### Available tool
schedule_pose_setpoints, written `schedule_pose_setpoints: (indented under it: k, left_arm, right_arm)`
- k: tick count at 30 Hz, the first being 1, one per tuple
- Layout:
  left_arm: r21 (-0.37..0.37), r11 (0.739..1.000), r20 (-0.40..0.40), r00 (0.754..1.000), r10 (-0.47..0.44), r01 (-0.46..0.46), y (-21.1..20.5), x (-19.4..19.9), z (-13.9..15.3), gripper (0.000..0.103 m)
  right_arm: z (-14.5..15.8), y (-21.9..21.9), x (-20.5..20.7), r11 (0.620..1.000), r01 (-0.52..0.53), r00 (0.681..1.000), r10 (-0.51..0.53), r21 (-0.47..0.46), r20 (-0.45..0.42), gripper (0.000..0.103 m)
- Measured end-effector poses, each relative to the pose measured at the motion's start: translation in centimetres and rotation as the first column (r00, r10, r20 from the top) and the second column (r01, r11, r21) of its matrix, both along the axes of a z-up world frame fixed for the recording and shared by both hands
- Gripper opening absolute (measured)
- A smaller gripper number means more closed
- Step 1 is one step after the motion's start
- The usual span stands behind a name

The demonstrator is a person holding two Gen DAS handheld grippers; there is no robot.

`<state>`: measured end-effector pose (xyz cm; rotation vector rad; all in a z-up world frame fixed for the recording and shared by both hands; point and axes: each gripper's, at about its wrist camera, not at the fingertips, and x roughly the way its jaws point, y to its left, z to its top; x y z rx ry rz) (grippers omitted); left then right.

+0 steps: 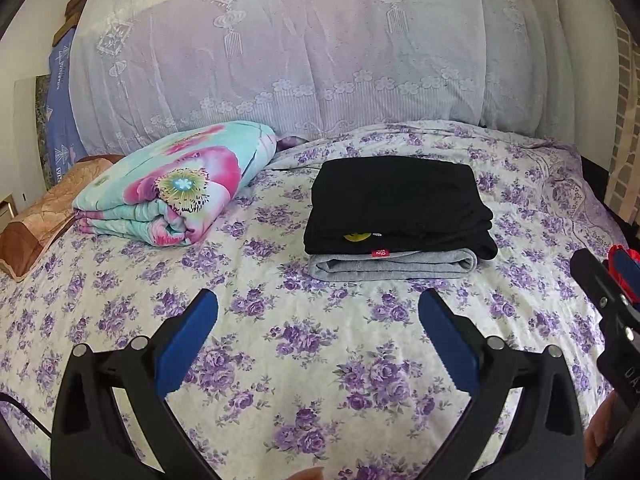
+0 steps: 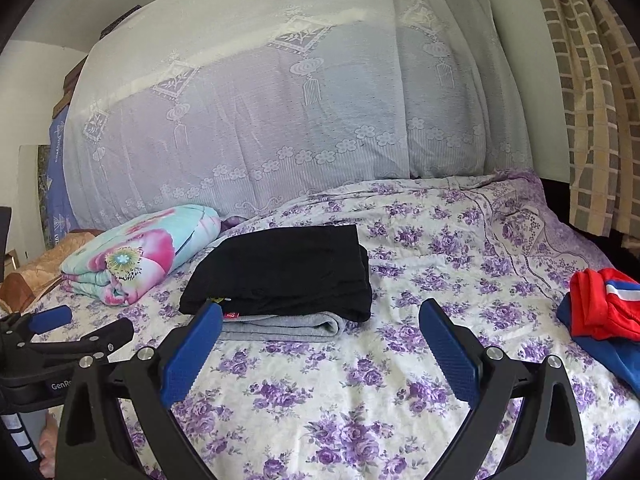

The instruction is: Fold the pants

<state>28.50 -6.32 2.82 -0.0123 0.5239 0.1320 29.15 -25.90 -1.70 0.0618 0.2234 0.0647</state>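
Right wrist view shows the red and blue pants [image 2: 600, 312] bunched at the bed's [image 2: 360, 400] right edge, apart from the folded stack [image 2: 280, 276]; with right gripper [image 2: 320, 344] and left gripper [image 1: 318, 340] both released and empty, first spread them flat.

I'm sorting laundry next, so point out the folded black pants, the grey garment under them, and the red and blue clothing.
folded black pants [image 1: 396, 196], left wrist view, middle of top surface.
grey garment [image 1: 392, 266], left wrist view, folded front edge.
red and blue clothing [image 2: 596, 304], right wrist view, red part.
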Motion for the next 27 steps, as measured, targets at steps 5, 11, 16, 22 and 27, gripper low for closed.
schedule_pose_setpoints:
  k: [5,11,16,22,27]
  left_arm:
    - [-0.022,1.0,0.032,0.999,-0.015,0.016,0.0,-0.5,0.5,0.098]
    - [0.023,1.0,0.062,0.998,-0.005,0.003,-0.8,-1.0,0.2,0.098]
    - [0.044,0.999,0.088,0.996,0.001,-0.005,-1.0,-1.3,0.4,0.098]
    - [0.049,0.999,0.071,0.997,-0.009,0.006,-1.3,-1.2,0.3,0.098]
    - [0.021,1.0,0.042,0.999,-0.019,0.018,-1.0,-0.7,-0.1,0.098]
  right_arm:
    - [-0.1,0.2,-0.2,1.0,-0.001,1.0,0.001,-0.001,0.003,0.099]
    - [-0.2,0.3,-0.2,1.0,-0.005,1.0,0.005,-0.003,-0.009,0.099]
    - [0.0,-0.1,-0.2,1.0,-0.004,1.0,0.004,0.007,-0.009,0.099]
    - [0.0,-0.5,0.1,1.0,-0.002,1.0,0.002,0.027,-0.014,0.099]
    - [0.0,-0.6,0.1,1.0,-0.005,1.0,0.006,0.027,-0.018,0.099]
